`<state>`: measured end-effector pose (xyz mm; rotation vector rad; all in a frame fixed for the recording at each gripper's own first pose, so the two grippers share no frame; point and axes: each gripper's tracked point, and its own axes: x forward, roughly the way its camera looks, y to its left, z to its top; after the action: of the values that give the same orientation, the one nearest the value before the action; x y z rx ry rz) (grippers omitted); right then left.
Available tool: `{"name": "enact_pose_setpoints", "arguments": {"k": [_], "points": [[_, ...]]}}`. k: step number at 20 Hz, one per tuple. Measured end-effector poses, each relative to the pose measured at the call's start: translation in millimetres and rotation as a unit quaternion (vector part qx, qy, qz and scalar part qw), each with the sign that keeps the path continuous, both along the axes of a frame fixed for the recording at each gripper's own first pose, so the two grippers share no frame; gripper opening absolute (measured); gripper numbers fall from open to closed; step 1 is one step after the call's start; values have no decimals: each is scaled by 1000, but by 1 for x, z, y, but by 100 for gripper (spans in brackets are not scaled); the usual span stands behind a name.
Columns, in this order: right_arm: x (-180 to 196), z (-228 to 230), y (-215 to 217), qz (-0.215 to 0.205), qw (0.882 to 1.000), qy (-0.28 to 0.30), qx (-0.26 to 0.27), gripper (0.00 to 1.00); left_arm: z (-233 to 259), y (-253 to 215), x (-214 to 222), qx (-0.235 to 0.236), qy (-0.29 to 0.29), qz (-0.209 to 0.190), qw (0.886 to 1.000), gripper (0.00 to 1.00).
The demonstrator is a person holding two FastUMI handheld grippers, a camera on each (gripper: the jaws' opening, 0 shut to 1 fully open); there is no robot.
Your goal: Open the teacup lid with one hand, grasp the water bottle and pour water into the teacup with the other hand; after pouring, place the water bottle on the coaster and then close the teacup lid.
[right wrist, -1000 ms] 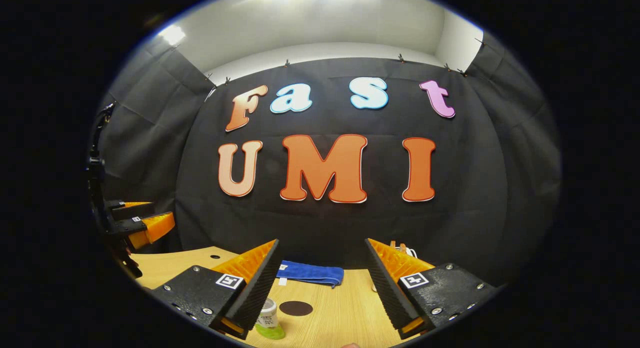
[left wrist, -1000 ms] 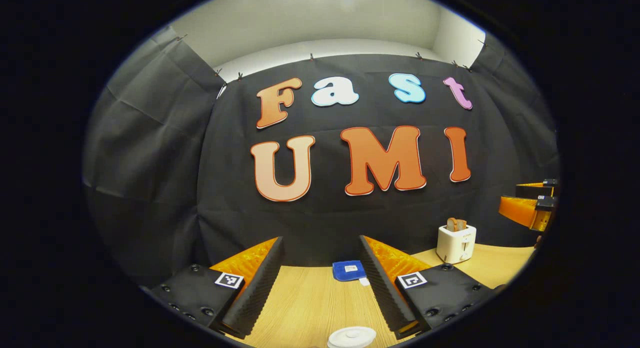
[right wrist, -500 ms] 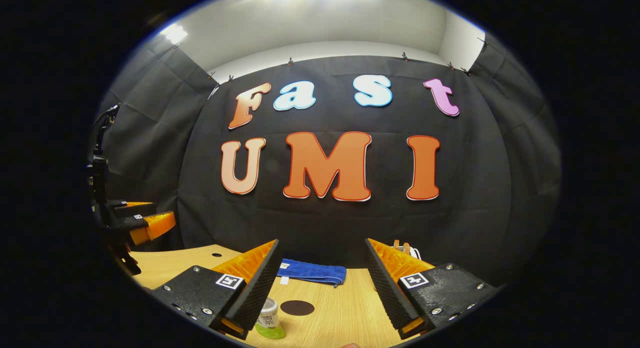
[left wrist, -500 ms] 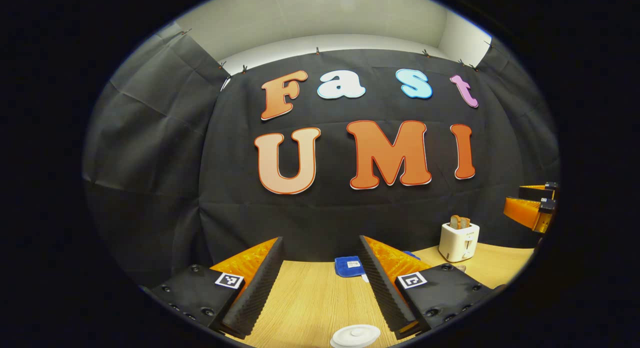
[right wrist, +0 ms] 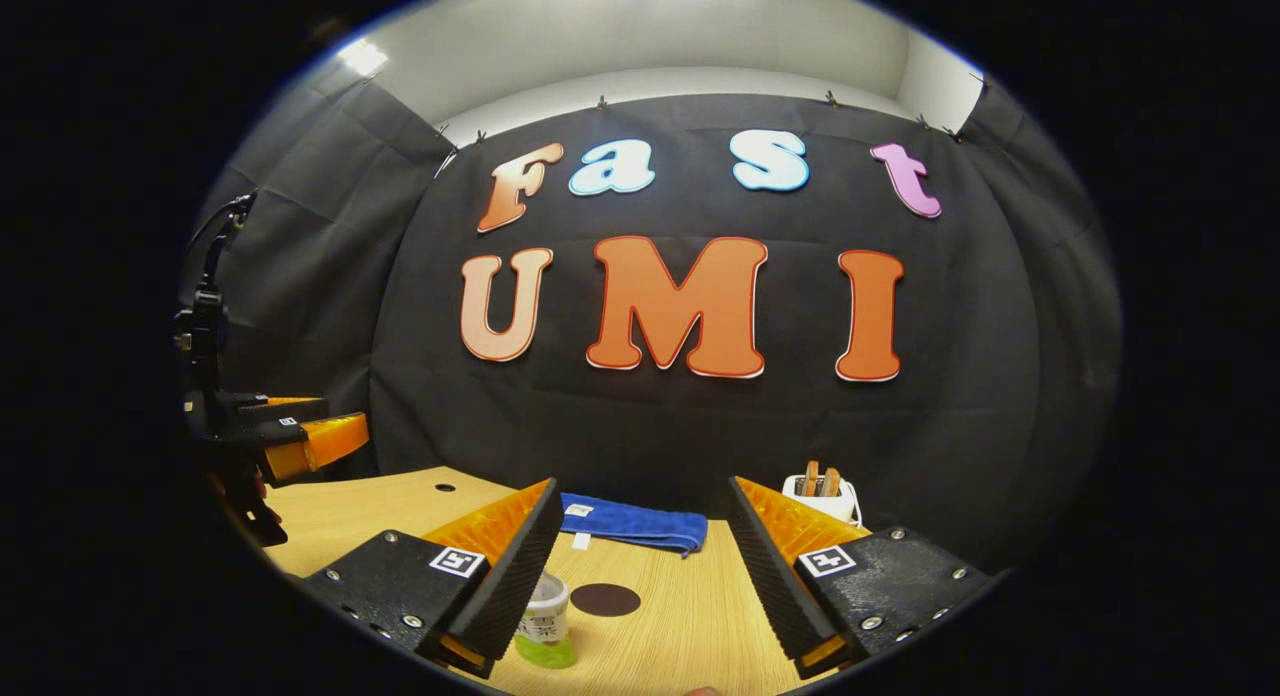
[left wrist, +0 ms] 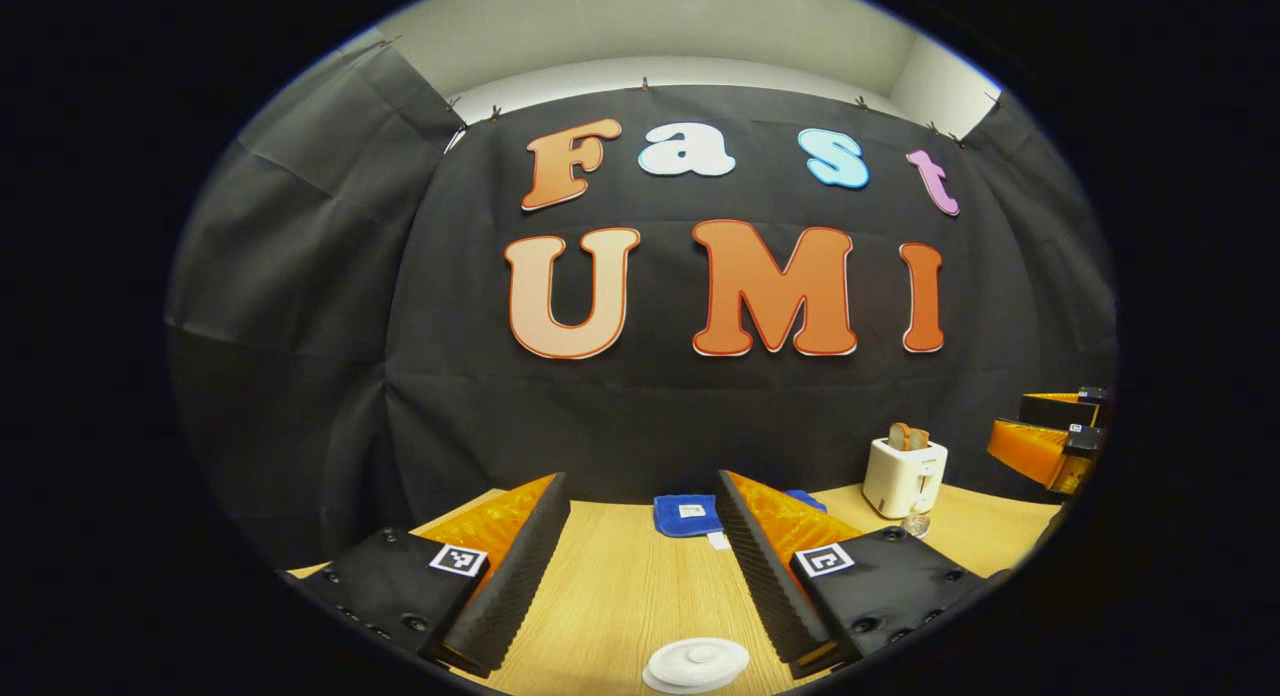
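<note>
You are holding your left tool (left wrist: 640,566) wide open and empty above the white teacup lid (left wrist: 696,664) lying bottom centre, while your right tool (right wrist: 640,566), equally open and empty, is facing the water bottle (right wrist: 545,621) lower left.

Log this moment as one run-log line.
left hand-held gripper: open above round white teacup lid | right hand-held gripper: open, empty | small labelled water bottle: untouched | round dark coaster: bare

**Layout around the coaster**

In the right gripper view, the coaster (right wrist: 605,599) is set on the table (right wrist: 690,626). The water bottle (right wrist: 545,621) is placed just left of the coaster, the folded towel (right wrist: 630,523) behind it, and the toaster (right wrist: 822,491) behind it to the right.
</note>
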<state>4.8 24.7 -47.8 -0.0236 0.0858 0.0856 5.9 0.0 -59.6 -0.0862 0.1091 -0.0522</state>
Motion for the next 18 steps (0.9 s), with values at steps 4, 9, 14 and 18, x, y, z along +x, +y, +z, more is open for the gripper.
{"name": "enact_pose_setpoints", "arguments": {"k": [4, 9, 14, 18], "points": [[-4, -29, 5, 14, 999, 34, 6, 98, -35, -9, -5, -1, 25, -16, 1000, 96], [-10, -52, 16, 37, 998, 52, 8, 98, -79, -25, -14, 9, 66, -45, 997, 96], [-21, -87, 35, 81, 991, 98, 34, 99, -130, -34, -23, 24, 121, -64, 990, 96], [-27, -102, 41, 95, 988, 117, 36, 98, -154, -45, -29, 43, 145, -85, 985, 94]]}}
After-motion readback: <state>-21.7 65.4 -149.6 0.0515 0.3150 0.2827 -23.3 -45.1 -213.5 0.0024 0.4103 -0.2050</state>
